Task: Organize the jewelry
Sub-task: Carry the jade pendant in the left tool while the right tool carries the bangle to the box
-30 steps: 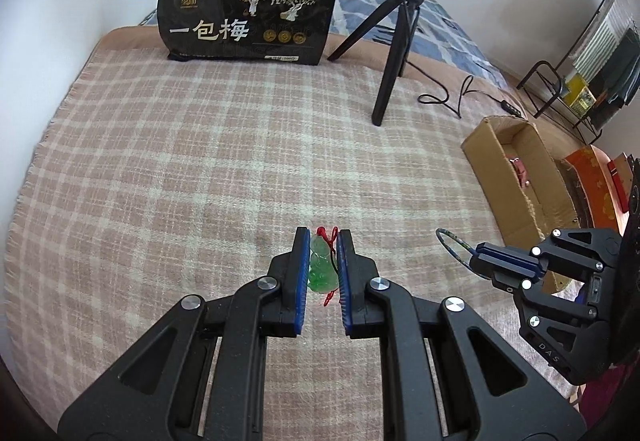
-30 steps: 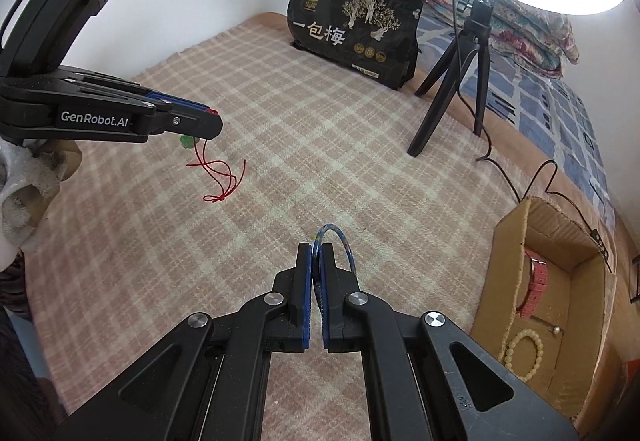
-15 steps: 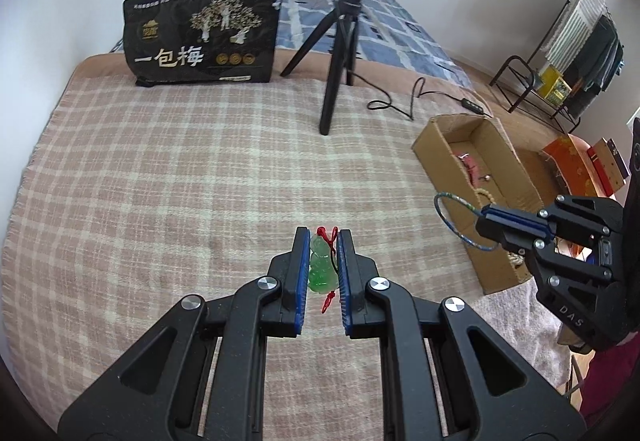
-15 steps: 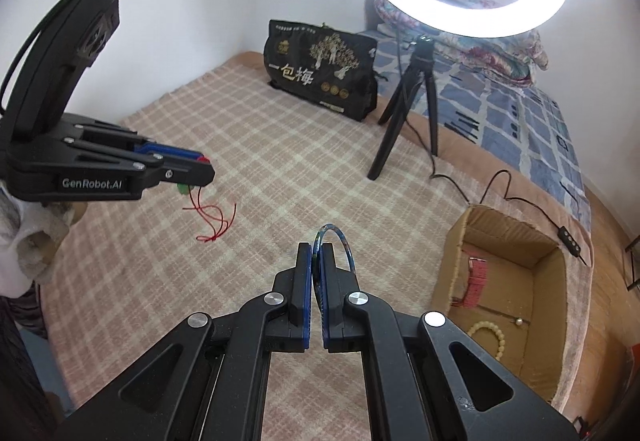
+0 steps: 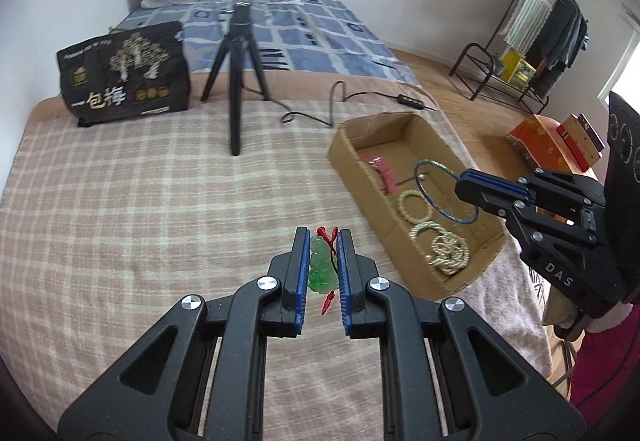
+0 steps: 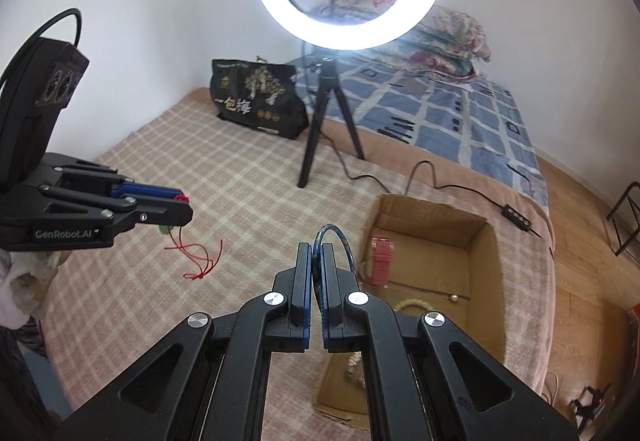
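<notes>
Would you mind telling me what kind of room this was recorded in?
Most likely a bedroom: a bed under a checked blanket, folded quilts at its head, and a clothes rack by the wall.

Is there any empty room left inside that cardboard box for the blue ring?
Yes. The cardboard box floor is bare at its far end, between the back wall and the red strap. The near end is crowded with bead bracelets and a pearl strand. The blue bangle hangs above the middle.
</notes>
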Available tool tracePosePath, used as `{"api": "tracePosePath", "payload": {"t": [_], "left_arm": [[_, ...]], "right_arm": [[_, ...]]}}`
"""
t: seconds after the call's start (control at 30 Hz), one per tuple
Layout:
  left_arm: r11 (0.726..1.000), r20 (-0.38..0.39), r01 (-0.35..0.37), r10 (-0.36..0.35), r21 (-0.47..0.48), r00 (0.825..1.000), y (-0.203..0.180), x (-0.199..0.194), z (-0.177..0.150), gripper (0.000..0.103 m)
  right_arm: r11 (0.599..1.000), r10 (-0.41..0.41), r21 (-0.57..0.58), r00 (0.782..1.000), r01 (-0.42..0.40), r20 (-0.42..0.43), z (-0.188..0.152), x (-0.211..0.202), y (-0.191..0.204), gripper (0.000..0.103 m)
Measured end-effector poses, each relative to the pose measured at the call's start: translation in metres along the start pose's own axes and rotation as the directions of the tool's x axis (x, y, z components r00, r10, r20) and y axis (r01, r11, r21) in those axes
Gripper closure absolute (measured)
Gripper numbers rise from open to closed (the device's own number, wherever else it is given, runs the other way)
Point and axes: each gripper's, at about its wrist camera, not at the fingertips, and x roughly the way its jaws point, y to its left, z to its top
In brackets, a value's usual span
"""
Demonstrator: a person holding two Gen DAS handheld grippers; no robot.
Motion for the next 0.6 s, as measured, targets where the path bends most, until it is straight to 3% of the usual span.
{"api": "tracePosePath", "payload": {"t": [0.37,0.6], "left_arm": [[0.995,0.002,0.061,-0.061,0.076,0.998,-0.071,0.014,0.016,0.091],[0.991,-0.013,0.086,-0.085,0.100,0.996,-0.099,0.031,0.020,0.091]], "right_arm": [[0.994,-0.052,0.094,0.998,0.048,0.035,-0.014,-0.017,-0.056,0.101],[0.991,-0.048,0.126,0.998,0.042,0.039,-0.018,-0.004,-0.078,0.101]]}}
